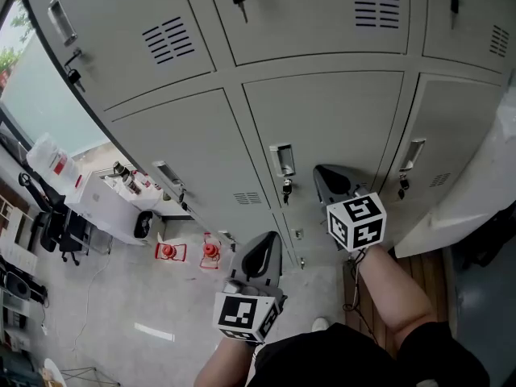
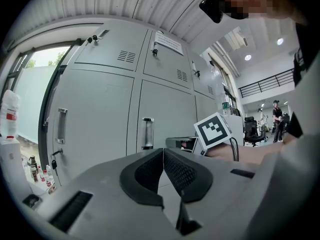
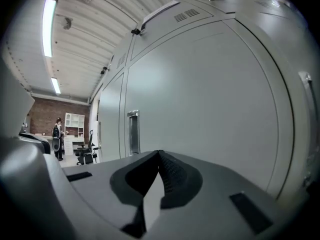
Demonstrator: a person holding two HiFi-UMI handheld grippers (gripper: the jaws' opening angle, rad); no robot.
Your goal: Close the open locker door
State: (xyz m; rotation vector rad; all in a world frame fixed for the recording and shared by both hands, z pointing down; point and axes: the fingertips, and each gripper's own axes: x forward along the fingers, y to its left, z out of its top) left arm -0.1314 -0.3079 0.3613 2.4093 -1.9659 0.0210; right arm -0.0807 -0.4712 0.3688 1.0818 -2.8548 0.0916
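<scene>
A wall of grey lockers (image 1: 322, 111) fills the head view. At its right edge a pale panel (image 1: 472, 188) stands out from the row; it looks like the open door, seen edge-on. My right gripper (image 1: 324, 172) is shut and empty, its tips close to the closed door with the recessed handle (image 1: 281, 160), left of that panel. In the right gripper view the right gripper (image 3: 159, 154) faces a broad grey door face (image 3: 215, 99). My left gripper (image 1: 261, 247) hangs lower and further back, shut on nothing. In its own view the left gripper (image 2: 163, 151) points at closed doors (image 2: 95, 119), with the right gripper's marker cube (image 2: 214, 129) ahead.
Keys (image 1: 285, 189) hang from several locks. On the floor to the left stand two red objects (image 1: 168, 251), a white table with bottles (image 1: 121, 185) and an office chair (image 1: 61, 229). A window (image 1: 32, 95) adjoins the lockers. A person (image 3: 57, 134) stands far off in the room.
</scene>
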